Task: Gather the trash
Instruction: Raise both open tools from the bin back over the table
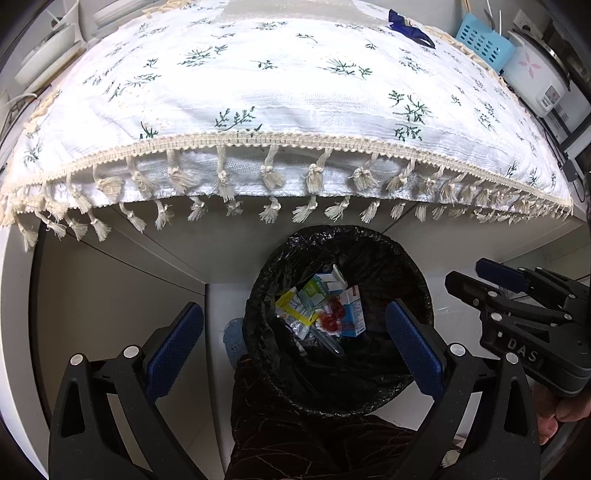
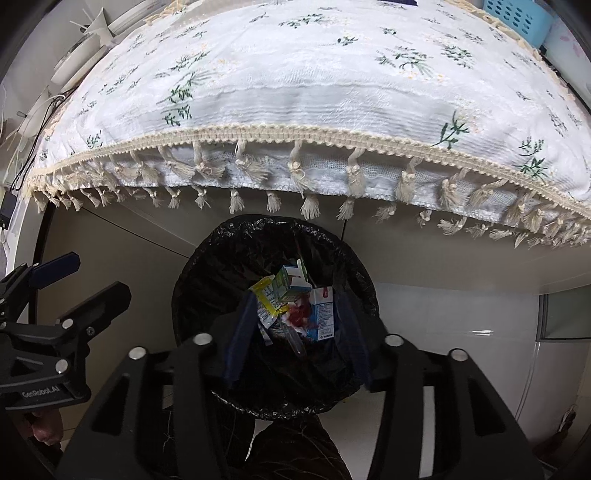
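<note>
Nearest, both claws hang over the bin, pointing steeply down. The left gripper (image 1: 295,343) has its blue pads wide apart with nothing between them. The right gripper (image 2: 299,339) stands partly apart and also empty, its pads framing the trash below, which suggests a piece has just been let go.

Under them sits the trash bin (image 1: 369,251), lined with a black bag (image 2: 207,266) so the waste lifts out cleanly. At its bottom lie a yellow wrapper (image 1: 291,304), small cartons (image 2: 323,314) and a red scrap (image 1: 332,319).

Beyond, the tasselled floral tablecloth (image 1: 258,92) overhangs the table edge; a dark blue scrap (image 1: 406,27) on its far right may be next. A blue basket (image 1: 484,40) stands farther right.
</note>
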